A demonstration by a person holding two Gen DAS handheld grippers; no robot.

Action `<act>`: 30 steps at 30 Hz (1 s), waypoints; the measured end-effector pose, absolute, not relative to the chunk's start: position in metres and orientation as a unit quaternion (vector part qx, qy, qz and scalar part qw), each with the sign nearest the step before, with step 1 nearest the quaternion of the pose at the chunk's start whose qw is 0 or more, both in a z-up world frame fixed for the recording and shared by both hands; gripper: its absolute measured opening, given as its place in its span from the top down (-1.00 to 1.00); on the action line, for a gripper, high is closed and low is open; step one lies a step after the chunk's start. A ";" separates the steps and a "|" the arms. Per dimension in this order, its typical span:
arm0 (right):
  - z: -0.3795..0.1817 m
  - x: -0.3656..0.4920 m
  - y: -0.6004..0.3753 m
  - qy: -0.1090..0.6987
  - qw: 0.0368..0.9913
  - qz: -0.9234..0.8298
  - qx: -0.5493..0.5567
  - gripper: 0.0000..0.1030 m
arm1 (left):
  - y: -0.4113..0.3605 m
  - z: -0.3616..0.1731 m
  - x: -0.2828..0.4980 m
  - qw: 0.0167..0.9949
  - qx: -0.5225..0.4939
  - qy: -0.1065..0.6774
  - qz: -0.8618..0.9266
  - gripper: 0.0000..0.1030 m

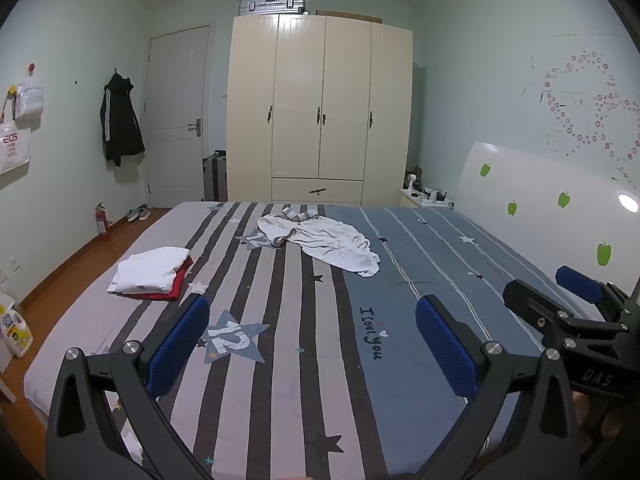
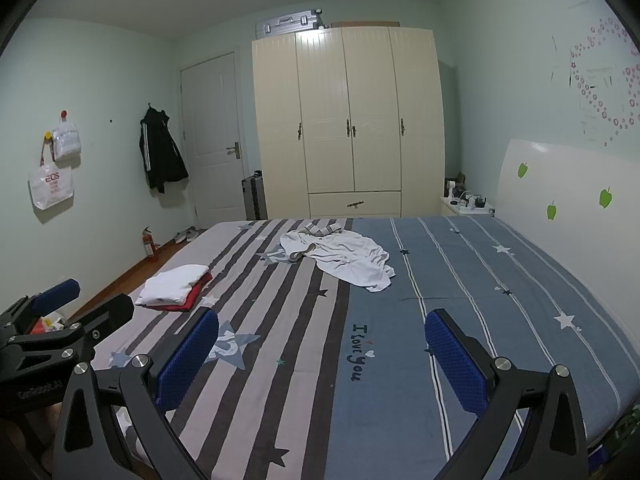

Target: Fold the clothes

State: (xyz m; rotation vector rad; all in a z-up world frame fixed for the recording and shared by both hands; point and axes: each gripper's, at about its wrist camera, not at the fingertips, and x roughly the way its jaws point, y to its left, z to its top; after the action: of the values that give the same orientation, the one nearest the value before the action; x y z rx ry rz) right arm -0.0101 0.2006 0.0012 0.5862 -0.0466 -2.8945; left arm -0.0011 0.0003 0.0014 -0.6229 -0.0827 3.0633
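Laundry sits in two lots ahead of both tongs: a folded stack (image 1: 154, 274), white over red, off to the left, likely parked aside as sorted, and a crumpled white garment (image 1: 324, 242) farther ahead near centre, lying loose. Left tongs (image 1: 312, 344) and right tongs (image 2: 322, 354) hover spread wide above the bed (image 1: 440, 280), gripping and touching nothing.

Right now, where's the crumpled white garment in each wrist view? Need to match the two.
Left wrist: crumpled white garment lies on the bed, upper centre, slightly right of the picture's middle, beyond the open left gripper.
Right wrist: crumpled white garment lies upper centre, beyond the open right gripper.
Shared landmark: the cream wardrobe stands directly behind it in both.
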 end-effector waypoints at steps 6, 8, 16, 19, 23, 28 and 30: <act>0.000 -0.010 0.200 -0.015 0.091 -0.976 0.197 -0.98 | 0.001 0.005 -0.004 0.007 -0.200 -0.023 0.980 -0.99; 0.002 -0.010 0.199 -0.014 0.090 -0.976 0.197 -0.98 | 0.001 0.006 -0.004 0.007 -0.200 -0.022 0.980 -0.99; 0.004 -0.011 0.195 -0.014 0.091 -0.976 0.198 -0.98 | 0.006 0.013 -0.002 0.006 -0.199 -0.023 0.980 -0.99; 0.004 -0.010 0.194 -0.013 0.091 -0.976 0.197 -0.98 | 0.008 0.014 -0.003 0.007 -0.198 -0.023 0.980 -0.99; 0.003 -0.011 0.192 -0.014 0.091 -0.976 0.197 -0.98 | 0.005 0.011 -0.002 0.007 -0.195 -0.025 0.980 -0.99; 0.004 -0.008 0.195 -0.015 0.093 -0.976 0.196 -0.98 | 0.001 0.006 0.000 0.008 -0.193 -0.029 0.981 -0.99; 0.004 -0.008 0.195 -0.015 0.093 -0.976 0.197 -0.98 | -0.003 0.004 0.001 0.009 -0.191 -0.030 0.981 -0.99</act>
State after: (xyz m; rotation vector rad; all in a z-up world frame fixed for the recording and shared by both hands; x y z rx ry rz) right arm -0.0083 0.1949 0.0037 0.5844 -0.0438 -2.8973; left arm 0.0013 -0.0032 0.0043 -0.5981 -0.0940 3.0652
